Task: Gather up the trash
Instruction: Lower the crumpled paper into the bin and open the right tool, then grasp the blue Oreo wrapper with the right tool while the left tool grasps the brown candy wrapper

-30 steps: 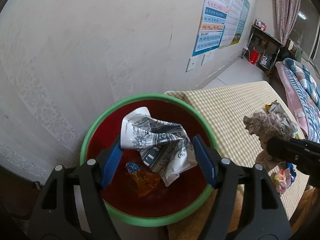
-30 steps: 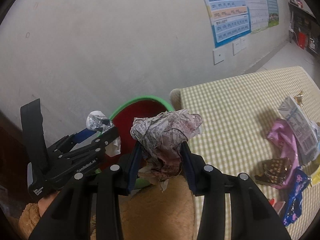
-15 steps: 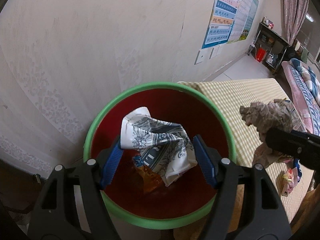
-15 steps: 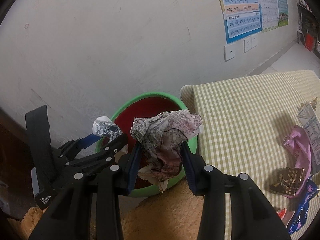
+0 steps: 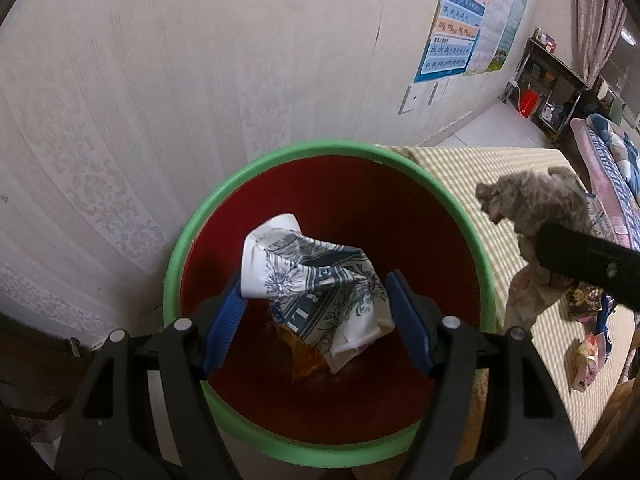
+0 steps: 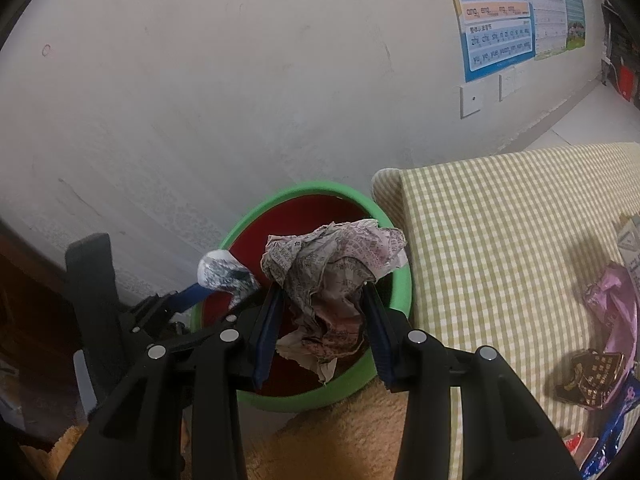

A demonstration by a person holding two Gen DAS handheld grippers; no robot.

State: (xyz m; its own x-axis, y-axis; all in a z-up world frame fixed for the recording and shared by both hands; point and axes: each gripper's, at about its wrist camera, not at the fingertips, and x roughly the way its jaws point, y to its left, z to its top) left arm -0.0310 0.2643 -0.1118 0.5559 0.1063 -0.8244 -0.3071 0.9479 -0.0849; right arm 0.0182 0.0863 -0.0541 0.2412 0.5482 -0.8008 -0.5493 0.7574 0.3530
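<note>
While both tongs hung by the bin, each had a wad of trash pinched between its blue pads. Left gripper [image 5: 316,316] was clamped on a crumpled white wrapper with blue print [image 5: 316,280], jaws fairly wide around it, directly over the mouth of the green-rimmed red bin [image 5: 404,168]. Wrapper sat inside the rim outline in the left wrist view, above the bin floor. An orange snack wrapper [image 5: 304,354] lay on the bin floor under it, partly hidden.

Right gripper [image 6: 320,320] was closed narrower on a crumpled printed paper ball [image 6: 332,276], pinkish-grey with small text. Ball was over the near right part of the bin's rim in the right wrist view; from the left wrist view it sat right of the bin, over the table edge. Cannot tell exactly how far inside the rim it was.

Bin stood against the pale wall [image 5: 200,100], touching or just beside the end of a table with a yellow-green checked cloth [image 6: 500,248]. More trash on the cloth, well apart from the bin: a pink foil wrapper [image 6: 612,304], a dark brown packet [image 6: 592,376], a blue wrapper [image 6: 612,436]. A tan fuzzy surface [image 6: 352,436] showed below the bin. Blue charts [image 6: 496,36] hung on the wall; a dark shelf unit [image 5: 548,80] stood at the far end.
</note>
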